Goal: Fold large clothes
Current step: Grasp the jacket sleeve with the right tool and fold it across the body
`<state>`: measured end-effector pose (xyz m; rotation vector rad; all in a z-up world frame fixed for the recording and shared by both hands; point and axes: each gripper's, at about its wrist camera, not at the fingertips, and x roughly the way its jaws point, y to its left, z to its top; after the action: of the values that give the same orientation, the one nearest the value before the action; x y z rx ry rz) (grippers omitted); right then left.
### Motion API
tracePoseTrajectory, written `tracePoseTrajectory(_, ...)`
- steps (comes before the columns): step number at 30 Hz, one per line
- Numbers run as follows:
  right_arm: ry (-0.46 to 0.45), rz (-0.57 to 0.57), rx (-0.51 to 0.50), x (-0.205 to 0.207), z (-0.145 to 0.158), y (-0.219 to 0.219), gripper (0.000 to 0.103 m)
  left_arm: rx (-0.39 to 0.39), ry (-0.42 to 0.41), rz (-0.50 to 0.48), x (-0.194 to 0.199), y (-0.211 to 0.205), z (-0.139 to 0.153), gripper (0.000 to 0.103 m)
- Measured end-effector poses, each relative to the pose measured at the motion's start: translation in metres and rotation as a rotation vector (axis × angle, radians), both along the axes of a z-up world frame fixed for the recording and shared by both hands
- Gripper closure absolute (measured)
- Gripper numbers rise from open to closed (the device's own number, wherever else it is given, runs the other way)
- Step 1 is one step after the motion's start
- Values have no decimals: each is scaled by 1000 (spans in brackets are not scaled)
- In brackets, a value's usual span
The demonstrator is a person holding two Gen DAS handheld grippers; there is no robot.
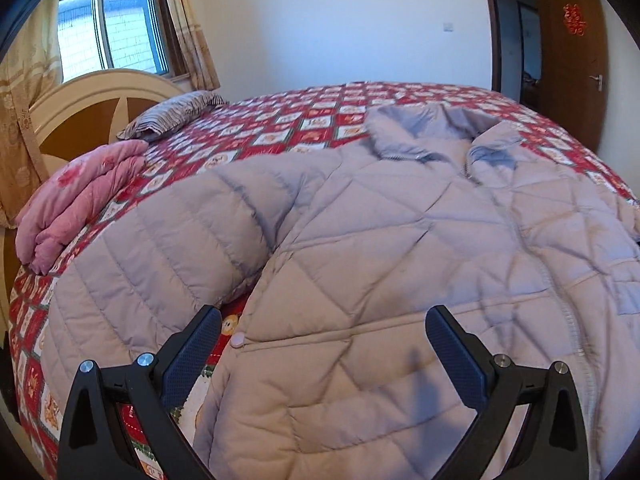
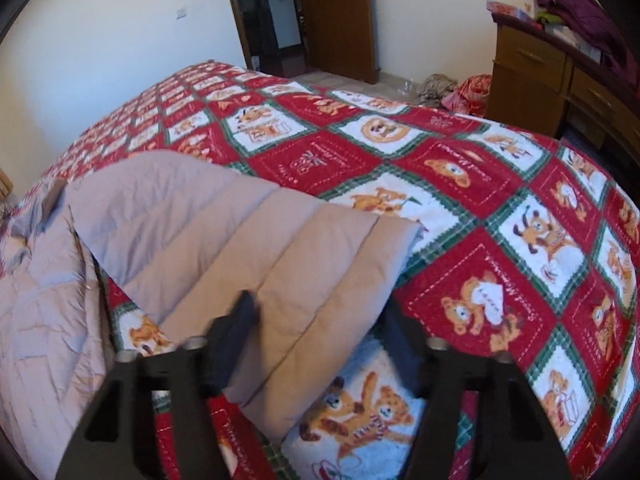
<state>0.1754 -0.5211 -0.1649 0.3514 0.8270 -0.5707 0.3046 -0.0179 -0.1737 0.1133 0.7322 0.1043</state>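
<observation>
Bed (image 1: 304, 128), patchwork cover: quilted jacket (image 1: 360, 240) spread flat. Left claw (image 1: 322, 334) wide above hem. Right claw (image 2: 320, 320) wide, straddling blurred sleeve (image 2: 256, 248).

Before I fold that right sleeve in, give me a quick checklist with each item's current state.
1. Jacket lying flat, front up: ok.
2. Zipper closed: ok as far as it shows.
3. Right gripper open, straddling the sleeve: ok.
4. Sleeve gripped: not ok, fingers apart.
5. Left gripper open over the jacket body, holding nothing: ok.
6. Sleeve cuff position: cannot tell, it runs below the right gripper.
</observation>
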Motion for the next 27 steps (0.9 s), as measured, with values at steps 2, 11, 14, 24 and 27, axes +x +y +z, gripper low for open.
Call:
tracePoseTrajectory(2, -6, 40, 2, 2, 0, 2, 88, -3, 16, 3, 3, 3, -4, 1)
tracePoseTrajectory(11, -40, -1, -61, 10, 33, -22, 93, 12, 3, 42, 18, 30, 4, 1)
tracePoseTrajectory(14, -72, 3, -105, 14, 57, -21, 94, 26, 5, 65, 24, 45, 3, 1)
tracePoseTrajectory(24, -205, 144, -253, 49, 134, 47, 94, -17, -12, 102, 36, 75, 18, 1)
tracePoseTrajectory(27, -233, 211, -275, 62, 145, 77, 94, -57, -9, 99, 36, 76, 21, 1)
